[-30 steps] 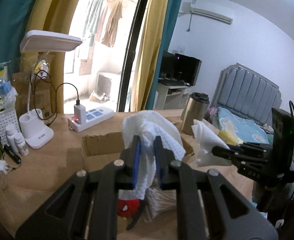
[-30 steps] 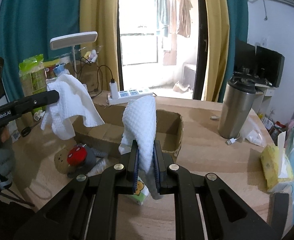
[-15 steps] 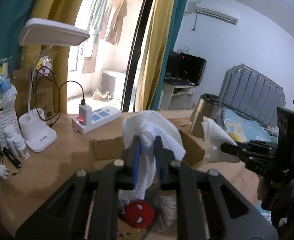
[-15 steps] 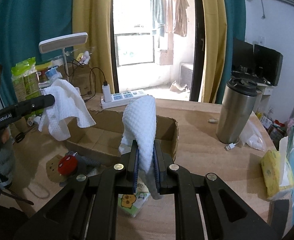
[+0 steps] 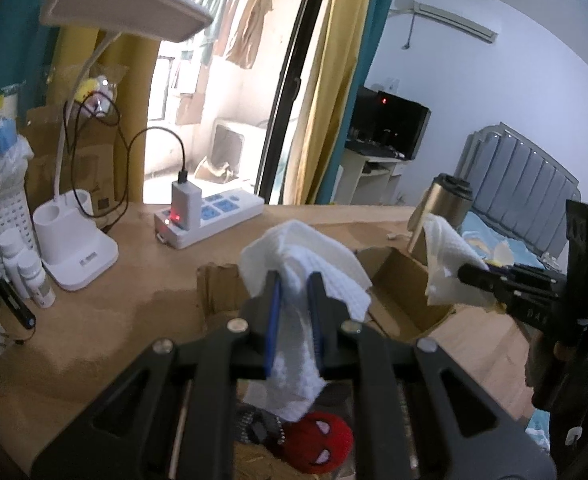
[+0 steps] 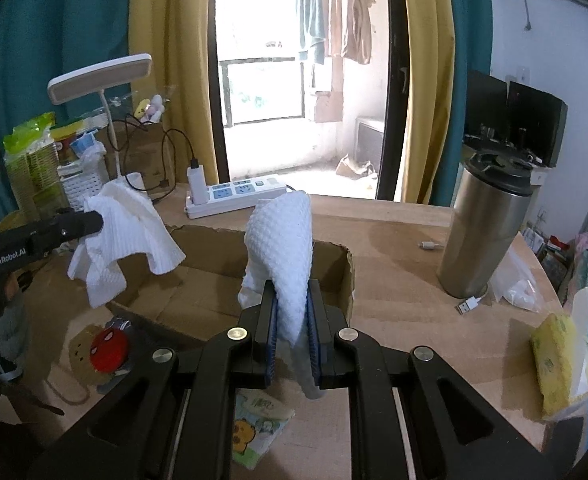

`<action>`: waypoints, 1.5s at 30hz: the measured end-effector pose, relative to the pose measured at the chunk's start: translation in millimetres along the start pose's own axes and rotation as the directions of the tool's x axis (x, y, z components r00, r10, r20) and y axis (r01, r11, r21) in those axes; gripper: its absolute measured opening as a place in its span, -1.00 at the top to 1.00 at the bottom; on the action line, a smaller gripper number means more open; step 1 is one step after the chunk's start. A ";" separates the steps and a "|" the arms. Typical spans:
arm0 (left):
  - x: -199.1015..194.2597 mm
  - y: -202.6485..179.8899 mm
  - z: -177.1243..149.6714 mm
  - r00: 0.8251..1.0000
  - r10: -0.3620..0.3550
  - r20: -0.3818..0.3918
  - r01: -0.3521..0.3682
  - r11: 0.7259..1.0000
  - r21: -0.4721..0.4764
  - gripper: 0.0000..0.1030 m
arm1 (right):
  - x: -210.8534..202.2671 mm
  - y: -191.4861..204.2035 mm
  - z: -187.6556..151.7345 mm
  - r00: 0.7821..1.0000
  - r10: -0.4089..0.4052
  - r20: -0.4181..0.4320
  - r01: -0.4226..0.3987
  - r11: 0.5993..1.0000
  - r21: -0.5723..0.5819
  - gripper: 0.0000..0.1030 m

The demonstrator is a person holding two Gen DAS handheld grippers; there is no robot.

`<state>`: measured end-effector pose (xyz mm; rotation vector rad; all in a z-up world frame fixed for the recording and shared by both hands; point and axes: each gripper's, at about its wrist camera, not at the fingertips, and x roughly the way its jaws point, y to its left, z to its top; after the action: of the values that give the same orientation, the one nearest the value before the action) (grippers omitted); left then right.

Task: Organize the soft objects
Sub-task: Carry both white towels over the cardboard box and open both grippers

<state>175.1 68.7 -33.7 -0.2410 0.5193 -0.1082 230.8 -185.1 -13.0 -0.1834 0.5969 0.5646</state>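
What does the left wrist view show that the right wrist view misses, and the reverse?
Left wrist only: small white bottles beside the lamp base, and a grey padded headboard. Right wrist only: a yellow tissue pack and a cartoon-printed packet. Both: a white waffle cloth clamped in each gripper, the open cardboard box, red Spider-Man plush, white power strip and steel tumbler.

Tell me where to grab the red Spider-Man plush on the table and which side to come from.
Grip the Spider-Man plush across its round red head, coming from above: it lies low on the table just outside the cardboard box, so a side approach would likely hit the box wall. Both grippers are already shut on white cloths, so one must be freed first.
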 end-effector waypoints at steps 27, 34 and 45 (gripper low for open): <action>70.2 30.2 -15.7 0.990 0.032 -0.137 -0.033 0.999 -0.001 0.69 | 80.2 -8.8 -7.6 0.988 -0.047 -0.149 0.052 0.998 0.029 0.72; 72.7 27.9 -12.8 0.988 0.039 -0.147 -0.036 0.999 0.023 0.68 | 72.9 -1.8 -19.5 0.982 -0.070 -0.177 0.077 0.997 0.030 0.72; 49.1 15.7 -1.2 0.990 0.083 -0.110 -0.078 0.996 0.048 0.19 | 53.7 0.0 -17.9 0.992 -0.040 -0.122 0.050 0.995 0.083 0.22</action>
<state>217.6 75.6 -62.2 -0.1719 0.6368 -0.0544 258.8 -166.7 -58.7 -0.1502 0.7307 0.4854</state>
